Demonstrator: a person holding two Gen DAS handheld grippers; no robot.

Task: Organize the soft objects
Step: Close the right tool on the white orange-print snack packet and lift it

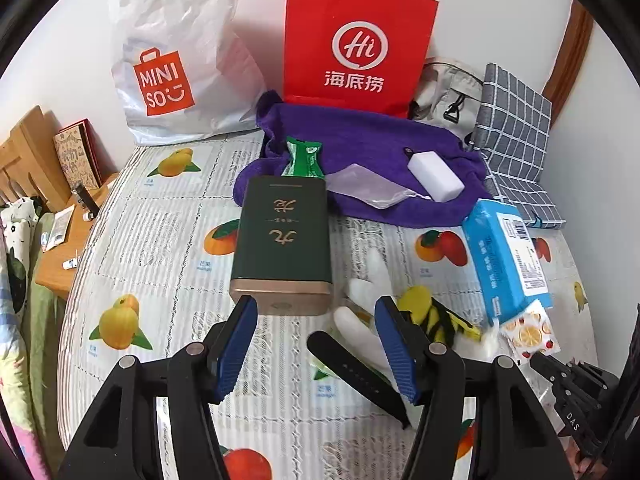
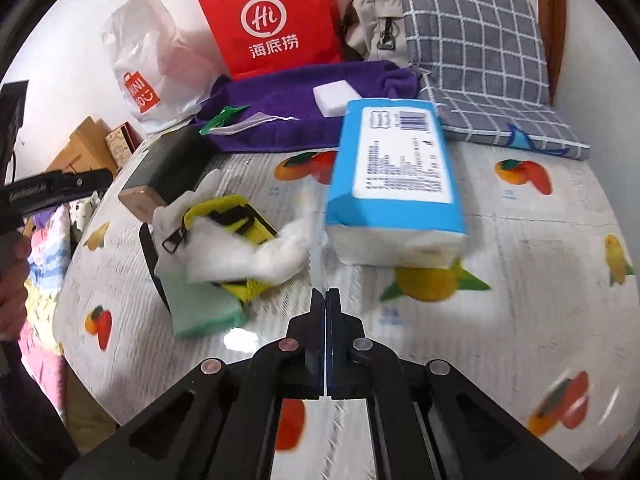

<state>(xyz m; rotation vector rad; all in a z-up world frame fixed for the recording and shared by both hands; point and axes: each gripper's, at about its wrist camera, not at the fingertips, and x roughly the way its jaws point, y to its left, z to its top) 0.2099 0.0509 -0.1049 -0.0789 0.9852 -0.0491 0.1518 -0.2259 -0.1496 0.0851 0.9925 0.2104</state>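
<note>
My left gripper [image 1: 316, 312] is open and empty, just in front of the dark green box [image 1: 282, 242] on the fruit-print table. A pile of soft things lies to its right: white gloves [image 1: 366, 292], a yellow and black pouch [image 1: 434, 316] and a black strap [image 1: 352, 368]. In the right wrist view the pile shows as white gloves [image 2: 236, 248], the yellow pouch [image 2: 236, 208] and a green sponge [image 2: 204, 312]. My right gripper [image 2: 326, 296] is shut and empty, in front of the blue tissue pack [image 2: 396, 172], which also shows in the left wrist view [image 1: 506, 256].
A purple towel [image 1: 360, 140] at the back carries a white sponge block [image 1: 436, 176], a clear pouch [image 1: 368, 190] and a green packet [image 1: 302, 158]. Behind stand a red paper bag [image 1: 356, 40], a Miniso bag [image 1: 172, 60], a checked cushion [image 1: 516, 140] and a beige bag [image 1: 448, 92].
</note>
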